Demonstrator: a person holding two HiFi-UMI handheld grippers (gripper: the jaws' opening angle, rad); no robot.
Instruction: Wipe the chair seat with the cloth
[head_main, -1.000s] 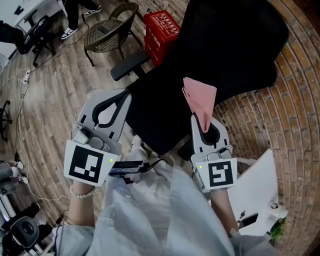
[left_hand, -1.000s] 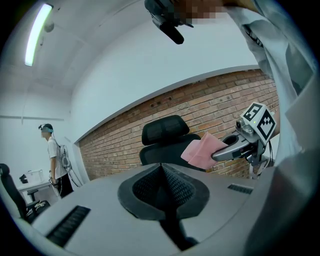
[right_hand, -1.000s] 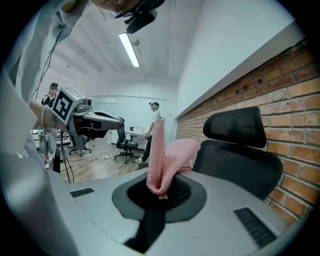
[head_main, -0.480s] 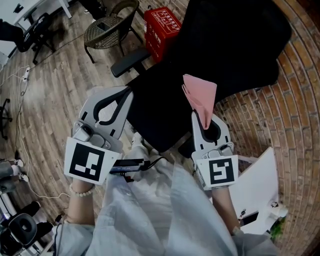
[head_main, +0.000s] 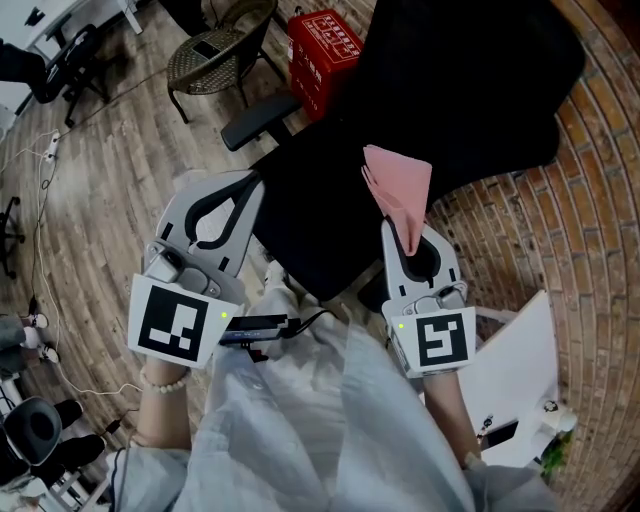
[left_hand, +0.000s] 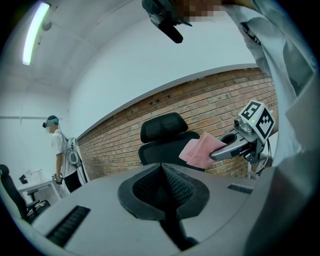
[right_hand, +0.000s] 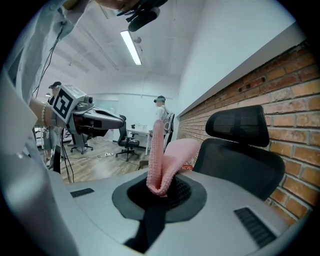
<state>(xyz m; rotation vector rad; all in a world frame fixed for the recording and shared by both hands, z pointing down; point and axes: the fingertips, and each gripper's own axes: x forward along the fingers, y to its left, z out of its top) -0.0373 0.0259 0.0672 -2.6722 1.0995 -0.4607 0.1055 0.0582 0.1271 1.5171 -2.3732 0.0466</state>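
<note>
A black office chair stands in front of me, its seat (head_main: 320, 205) below its backrest (head_main: 470, 80). My right gripper (head_main: 407, 238) is shut on a folded pink cloth (head_main: 400, 190), which hangs in the air over the seat's right part. In the right gripper view the cloth (right_hand: 161, 160) stands up out of the closed jaws, with the chair (right_hand: 240, 155) behind it. My left gripper (head_main: 250, 192) is shut with nothing in it, at the seat's left edge. The left gripper view shows the chair (left_hand: 162, 137), the cloth (left_hand: 200, 150) and the right gripper (left_hand: 227, 150).
A red box (head_main: 325, 45) and a wicker chair (head_main: 215, 60) stand on the wooden floor beyond the office chair's armrest (head_main: 258, 125). A brick wall (head_main: 580, 200) runs on the right, with a white board (head_main: 510, 385) near it. A person (left_hand: 59, 150) stands farther off.
Hardly anything has moved. Both grippers keep their places, and the pink cloth stays in the right gripper, a touch further left.
</note>
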